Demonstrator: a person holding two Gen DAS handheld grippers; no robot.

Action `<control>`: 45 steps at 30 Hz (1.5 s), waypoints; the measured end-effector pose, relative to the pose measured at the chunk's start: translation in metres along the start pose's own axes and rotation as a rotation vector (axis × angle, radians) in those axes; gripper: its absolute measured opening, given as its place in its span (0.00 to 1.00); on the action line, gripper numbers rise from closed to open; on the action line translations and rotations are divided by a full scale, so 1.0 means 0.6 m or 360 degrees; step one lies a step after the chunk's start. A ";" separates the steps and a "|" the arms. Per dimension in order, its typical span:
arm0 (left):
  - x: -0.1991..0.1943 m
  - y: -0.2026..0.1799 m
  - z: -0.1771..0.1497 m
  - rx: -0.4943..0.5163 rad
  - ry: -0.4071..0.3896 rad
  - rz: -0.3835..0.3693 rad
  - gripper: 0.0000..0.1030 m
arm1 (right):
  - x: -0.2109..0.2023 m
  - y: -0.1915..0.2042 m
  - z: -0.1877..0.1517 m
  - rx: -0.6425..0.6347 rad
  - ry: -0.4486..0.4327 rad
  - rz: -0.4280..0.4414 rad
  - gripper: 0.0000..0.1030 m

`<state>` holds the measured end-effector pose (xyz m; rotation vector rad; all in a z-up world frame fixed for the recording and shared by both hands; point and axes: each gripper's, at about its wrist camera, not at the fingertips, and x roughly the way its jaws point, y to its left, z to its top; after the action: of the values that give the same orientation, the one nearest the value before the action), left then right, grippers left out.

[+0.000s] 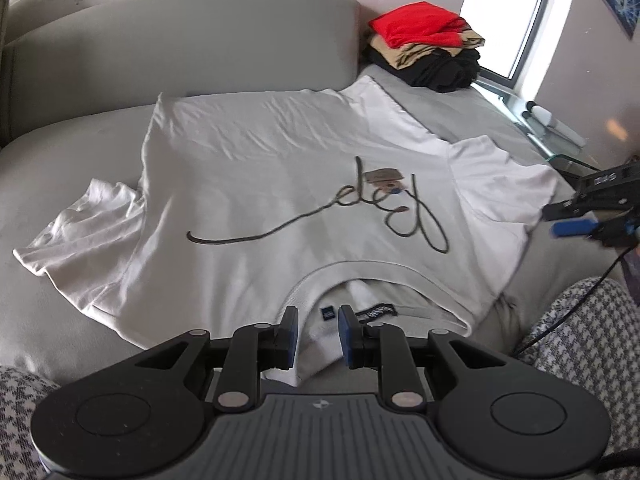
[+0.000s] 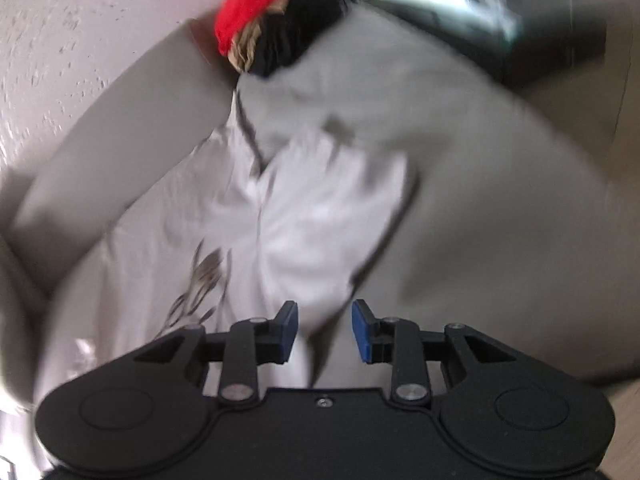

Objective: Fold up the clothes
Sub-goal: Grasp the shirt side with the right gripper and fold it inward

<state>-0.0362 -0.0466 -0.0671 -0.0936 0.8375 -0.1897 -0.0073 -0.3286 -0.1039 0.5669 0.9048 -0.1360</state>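
A white T-shirt with dark script lettering lies spread face up on a grey sofa seat, collar toward me. My left gripper is open just above the collar and neck label, holding nothing. My right gripper is open and empty over the edge of the shirt's right sleeve; that view is blurred. The right gripper also shows in the left wrist view beside that sleeve.
A pile of folded clothes, red on top of tan and black, sits at the sofa's far right corner. A glass side table stands by the window. A houndstooth cushion lies at the near right.
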 end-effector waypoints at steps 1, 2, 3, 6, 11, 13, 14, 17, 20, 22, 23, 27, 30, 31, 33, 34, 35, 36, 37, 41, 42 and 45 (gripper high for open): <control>-0.004 -0.003 -0.001 0.0009 -0.0005 -0.0001 0.19 | 0.007 -0.002 -0.008 0.0030 0.0032 0.0030 0.29; -0.008 -0.005 -0.002 0.0019 -0.0010 -0.0001 0.20 | 0.014 -0.004 -0.016 0.0059 0.0064 0.0059 0.29; -0.012 -0.008 -0.003 0.0029 -0.0016 -0.0001 0.20 | 0.021 -0.007 -0.024 0.0089 0.0097 0.0089 0.29; -0.020 -0.013 -0.006 0.0050 -0.0028 0.0010 0.21 | 0.045 -0.001 -0.045 0.0114 0.0111 0.0083 0.03; -0.021 -0.003 -0.020 0.0036 0.0009 0.0032 0.21 | 0.023 -0.019 -0.072 0.0289 -0.0016 0.0002 0.04; -0.016 0.004 -0.025 0.0019 0.0040 0.0045 0.21 | 0.021 -0.007 -0.080 0.0241 -0.0005 -0.0070 0.04; -0.012 0.007 -0.028 0.0012 0.0056 0.0054 0.21 | 0.022 -0.002 -0.082 0.0226 0.0014 -0.0108 0.04; -0.014 0.016 -0.034 0.0009 0.0065 0.0099 0.21 | 0.011 0.012 -0.085 0.0194 0.0072 -0.0170 0.05; -0.022 0.034 -0.027 -0.0035 0.0033 0.0146 0.21 | -0.025 0.052 -0.094 -0.0014 0.0000 -0.0127 0.11; -0.016 0.047 -0.013 -0.0096 -0.0002 0.0213 0.20 | -0.043 0.084 -0.099 -0.0183 -0.0056 -0.0038 0.13; -0.008 0.053 -0.004 -0.0122 -0.0013 0.0248 0.18 | -0.040 0.103 -0.101 -0.0260 -0.0050 0.0034 0.13; 0.035 0.059 0.008 -0.0081 -0.0014 0.0360 0.18 | 0.030 0.164 -0.128 -0.0408 0.0128 0.0236 0.13; 0.050 0.079 -0.008 -0.0078 0.0154 0.0427 0.20 | 0.067 0.176 -0.161 -0.0503 0.0248 0.0130 0.12; 0.035 0.084 -0.012 -0.0058 0.0181 0.0432 0.22 | 0.062 0.171 -0.167 -0.0514 0.0257 0.0101 0.10; -0.002 0.109 -0.009 -0.0137 0.0245 0.0409 0.20 | 0.040 0.160 -0.167 -0.0523 0.0273 0.0044 0.09; -0.018 0.125 -0.006 -0.0198 0.0266 0.0390 0.17 | 0.028 0.157 -0.163 -0.0521 0.0281 0.0022 0.09; -0.034 0.138 0.001 -0.0234 0.0209 0.0379 0.17 | 0.016 0.155 -0.160 -0.0522 0.0281 0.0011 0.12; -0.049 0.151 0.010 -0.0265 0.0137 0.0369 0.17 | 0.006 0.159 -0.157 -0.0525 0.0243 0.0040 0.13; -0.058 0.158 0.022 -0.0264 0.0053 0.0380 0.17 | -0.002 0.165 -0.153 -0.0517 0.0189 0.0103 0.13; -0.035 0.160 0.076 -0.0225 -0.0128 0.0330 0.17 | 0.024 0.198 -0.127 -0.0383 0.0075 0.0364 0.14; -0.019 0.157 0.086 -0.0241 -0.0127 0.0285 0.17 | 0.048 0.206 -0.119 -0.0342 0.0096 0.0409 0.11; 0.040 0.141 0.105 -0.0254 -0.0103 0.0194 0.17 | 0.118 0.226 -0.102 -0.0203 0.0189 0.0578 0.09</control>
<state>0.0374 0.0319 -0.0556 -0.1968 0.7906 -0.0047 0.0400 -0.1736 -0.1333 0.6158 0.9039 0.2841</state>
